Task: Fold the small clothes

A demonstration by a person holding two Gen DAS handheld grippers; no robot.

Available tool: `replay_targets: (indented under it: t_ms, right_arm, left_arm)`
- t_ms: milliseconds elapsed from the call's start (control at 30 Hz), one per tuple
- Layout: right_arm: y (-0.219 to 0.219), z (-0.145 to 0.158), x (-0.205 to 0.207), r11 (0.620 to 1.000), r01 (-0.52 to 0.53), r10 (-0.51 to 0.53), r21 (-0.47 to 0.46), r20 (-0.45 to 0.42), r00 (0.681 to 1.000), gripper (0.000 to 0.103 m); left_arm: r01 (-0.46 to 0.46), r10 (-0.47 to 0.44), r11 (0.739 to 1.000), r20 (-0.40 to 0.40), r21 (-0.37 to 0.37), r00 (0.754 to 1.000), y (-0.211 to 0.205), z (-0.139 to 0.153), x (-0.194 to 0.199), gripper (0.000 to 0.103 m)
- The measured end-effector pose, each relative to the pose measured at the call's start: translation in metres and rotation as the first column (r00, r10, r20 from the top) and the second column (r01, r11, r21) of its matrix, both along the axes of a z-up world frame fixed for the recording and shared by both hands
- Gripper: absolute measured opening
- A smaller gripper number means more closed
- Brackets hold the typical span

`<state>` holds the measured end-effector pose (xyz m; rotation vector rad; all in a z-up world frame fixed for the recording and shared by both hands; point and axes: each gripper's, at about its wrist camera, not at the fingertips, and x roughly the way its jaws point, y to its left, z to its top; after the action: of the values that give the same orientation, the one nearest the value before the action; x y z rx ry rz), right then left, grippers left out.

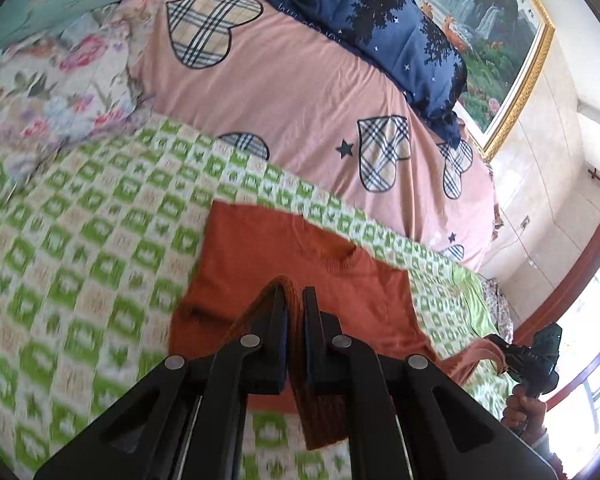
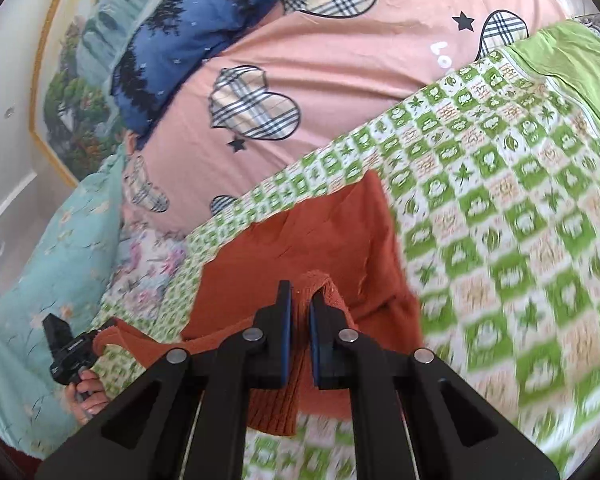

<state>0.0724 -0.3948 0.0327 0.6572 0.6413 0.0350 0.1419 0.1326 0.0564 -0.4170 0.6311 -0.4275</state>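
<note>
My left tongs [image 1: 295, 300] are clamped on a ribbed edge of the orange sweater [image 1: 300, 264] — its body lies flat on the green checked blanket [image 1: 80, 240] covering the bed. My right tongs [image 2: 300, 304] pinch another ribbed edge, lifted off the blanket. Beyond lies a pink quilt [image 1: 300, 92] — a blue pillow [image 1: 400, 40] on it.

— What is lying on the bed?
— A green checked blanket [image 1: 100, 240], a pink heart-print quilt [image 1: 300, 92] behind it, and a navy pillow [image 1: 400, 40].
— And hanging behind?
— A gold-framed landscape painting [image 1: 512, 40].
</note>
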Motion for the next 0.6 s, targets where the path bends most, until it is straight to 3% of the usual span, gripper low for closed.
replay_targets:
  t_ms: [100,300,600]
  right_arm:
    - [-0.011,-0.010,0.039,1.000,0.013,-0.013,-0.017,-0.037,0.999,0.009]
    - [-0.029,-0.037,0.096,0.999,0.047,-0.049,-0.020,-0.115,0.992,0.009]
    - [-0.037,-0.078,0.144,0.996,0.050,-0.064,-0.071,-0.216,0.974,0.010]
  left_arm:
    - [-0.030,0.030,0.999,-0.001,0.030,1.000,-0.012,0.001,0.043,0.005]
    - [-0.068,0.073,0.994,-0.063,0.082,0.995,-0.032,-0.023,0.122,0.005]
    - [-0.118,0.132,0.988,-0.147,0.103,0.980,-0.029,-0.075,0.185,0.005]
